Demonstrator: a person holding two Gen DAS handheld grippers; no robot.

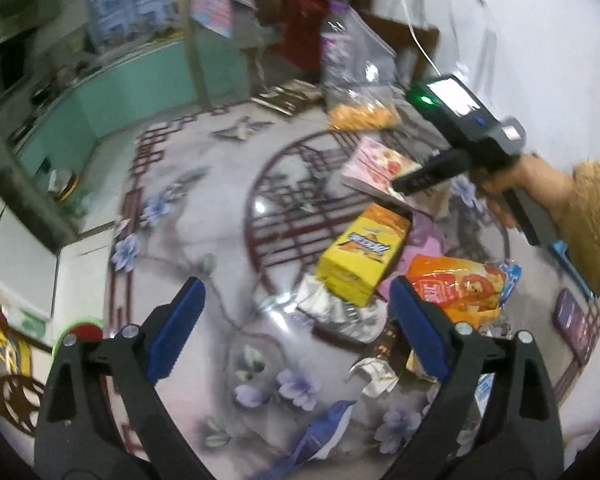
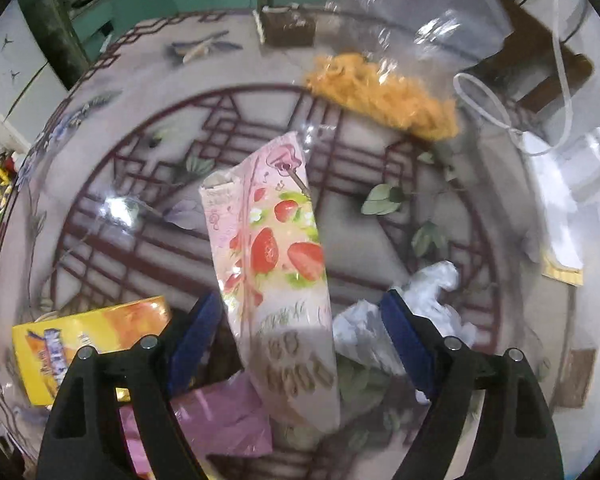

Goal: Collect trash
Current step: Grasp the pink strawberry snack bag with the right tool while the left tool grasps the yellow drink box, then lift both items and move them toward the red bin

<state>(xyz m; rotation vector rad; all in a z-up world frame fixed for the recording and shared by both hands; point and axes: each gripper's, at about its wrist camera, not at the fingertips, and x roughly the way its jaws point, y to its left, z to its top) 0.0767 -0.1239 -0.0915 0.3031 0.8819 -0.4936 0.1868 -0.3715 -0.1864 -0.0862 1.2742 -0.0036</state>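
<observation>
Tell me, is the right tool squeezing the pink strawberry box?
Apart. In the right wrist view, the strawberry box sits between the right tool's blue pads, with gaps on both sides.

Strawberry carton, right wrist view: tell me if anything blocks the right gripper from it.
Nothing visible does. The strawberry carton lies between the open fingers of the right gripper, with no item on top of it. White crumpled paper sits beside the right finger, and pink paper lies near the carton's closer end.

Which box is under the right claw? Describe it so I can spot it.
On the round patterned table, look at the litter pile near its middle. The pink box lies there lengthwise between the right claw's open pads. Only it has red strawberries; the neighbouring box is yellow.
</observation>
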